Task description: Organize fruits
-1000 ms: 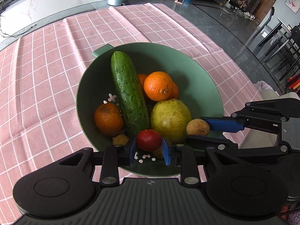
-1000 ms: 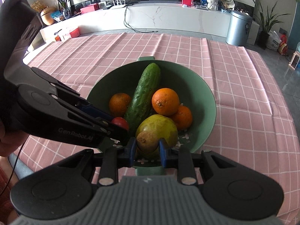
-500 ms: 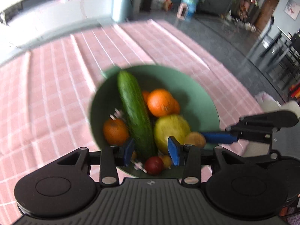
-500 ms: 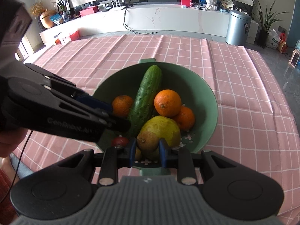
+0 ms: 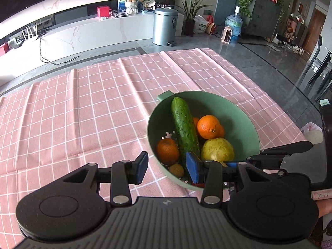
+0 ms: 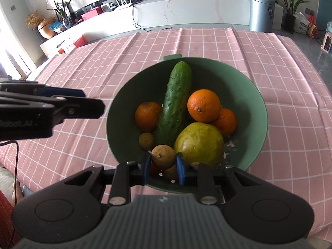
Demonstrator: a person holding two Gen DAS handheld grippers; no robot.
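Left tongs (image 5: 166, 167): I see them spread wide with nothing between the pads. The left pad hangs over the pink checked cloth (image 5: 83, 114); the right pad (image 5: 192, 167) sits over the near rim of the bowl, in front of the cucumber's near end.
Right tongs (image 6: 162, 166): I read these as clamped on a small brown round fruit (image 6: 162, 155), one blue pad on each side of it, just above the bowl's near rim.
Bowl (image 6: 260, 112): green, standing on the cloth-covered bench, its small handle tab on the far side from me.
Cucumber (image 6: 175, 103): the only long item; its long axis runs from the near middle of the bowl up to the far rim beside the handle tab, leaning slightly right in the right wrist view. It rests among the other fruit.
Oranges: one (image 6: 203, 105) right of the cucumber, resting on another, and one (image 6: 147, 116) left of it, touching it.
Pear (image 6: 199, 143): yellow-green, near right of the bowl, just beside the held fruit.
Second brown fruit (image 6: 146, 141): lies left of the cucumber's near end.
Red fruit (image 5: 198, 185): I can only catch a sliver at the bowl's near edge, behind the left tongs' right pad.
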